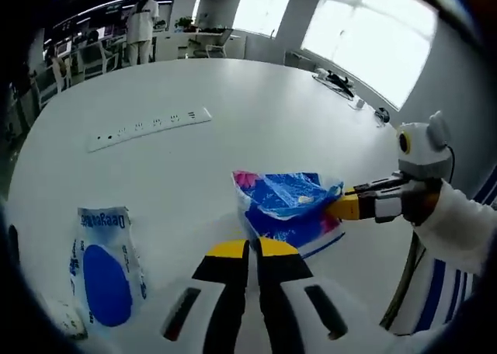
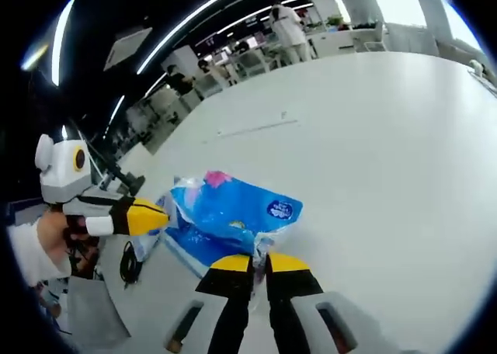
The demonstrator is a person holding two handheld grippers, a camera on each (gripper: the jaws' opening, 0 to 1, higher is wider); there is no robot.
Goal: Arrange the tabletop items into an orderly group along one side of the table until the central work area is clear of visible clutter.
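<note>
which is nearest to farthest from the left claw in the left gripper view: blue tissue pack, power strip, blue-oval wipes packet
1. Blue tissue pack, just ahead of the left claw tips.
2. Blue-oval wipes packet, off to the left, lower on the table.
3. Power strip, far ahead, up-left.

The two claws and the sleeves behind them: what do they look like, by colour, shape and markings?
Each claw has two black jaws with yellow tips on a white body with dark slots: left claw, right claw. The person wears a white sleeve and a white garment with blue stripes.
</note>
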